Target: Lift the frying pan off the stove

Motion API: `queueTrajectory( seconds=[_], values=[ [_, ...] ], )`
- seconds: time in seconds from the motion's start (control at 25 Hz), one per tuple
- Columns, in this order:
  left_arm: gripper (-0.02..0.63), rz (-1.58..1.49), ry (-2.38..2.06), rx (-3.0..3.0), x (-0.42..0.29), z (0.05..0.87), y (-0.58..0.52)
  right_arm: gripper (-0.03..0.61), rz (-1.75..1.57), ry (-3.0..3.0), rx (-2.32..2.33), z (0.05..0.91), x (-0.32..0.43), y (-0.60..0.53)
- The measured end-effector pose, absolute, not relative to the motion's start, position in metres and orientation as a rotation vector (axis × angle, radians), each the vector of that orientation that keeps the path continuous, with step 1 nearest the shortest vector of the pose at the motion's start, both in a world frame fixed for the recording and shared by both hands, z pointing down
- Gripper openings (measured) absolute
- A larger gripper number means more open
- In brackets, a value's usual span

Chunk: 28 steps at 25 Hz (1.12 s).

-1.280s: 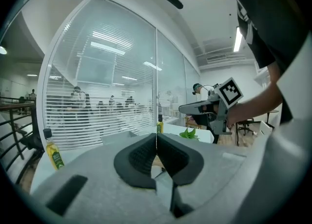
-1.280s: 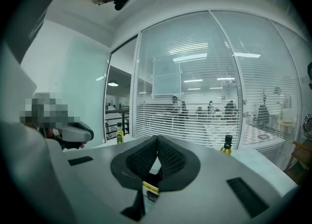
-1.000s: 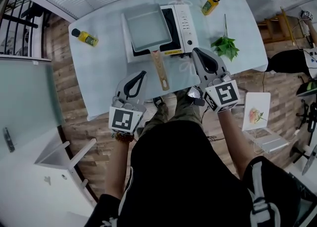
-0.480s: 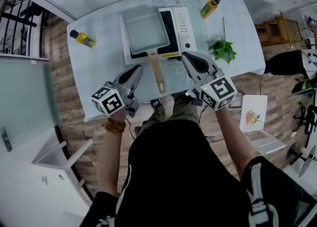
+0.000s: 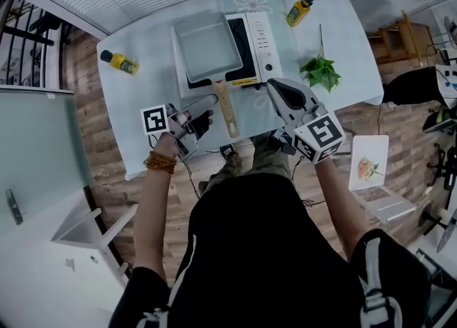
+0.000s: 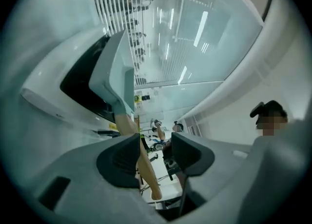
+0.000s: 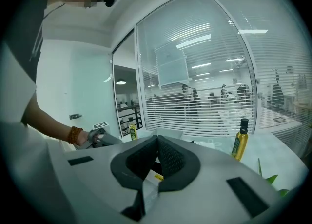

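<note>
Head view: we see pan (image 5: 207, 49) on stove (image 5: 260, 37), on table (image 5: 143, 105); handle (image 5: 227, 112) points toward us. Left gripper (image 5: 206, 111) at handle; right gripper (image 5: 273, 85) near stove's front.

Left gripper view: jaws, just opening, stand apart, handle between them, ungripped.

Right gripper view: jaws clenched, empty.

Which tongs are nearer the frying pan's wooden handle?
Left. The left tongs, jaws just opened, have the handle between them; the right tongs, shut, hang off to its right, apart.
</note>
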<state>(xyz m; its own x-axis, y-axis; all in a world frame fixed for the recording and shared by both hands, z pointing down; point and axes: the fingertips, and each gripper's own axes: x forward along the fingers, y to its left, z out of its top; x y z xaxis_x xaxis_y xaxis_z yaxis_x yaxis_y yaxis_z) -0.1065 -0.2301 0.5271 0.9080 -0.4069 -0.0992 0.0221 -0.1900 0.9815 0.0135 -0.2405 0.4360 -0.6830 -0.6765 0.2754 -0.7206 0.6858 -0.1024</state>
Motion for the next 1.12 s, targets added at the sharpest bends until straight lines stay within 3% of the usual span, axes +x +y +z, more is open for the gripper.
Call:
queueTrajectory(
  seconds=[1.12],
  values=[
    [0.222, -0.359, -0.177, 1.57, -0.045, 0.561, -0.24, 0.002, 0.341, -2.643, 1.124, 0.441, 0.032, -0.244]
  ],
)
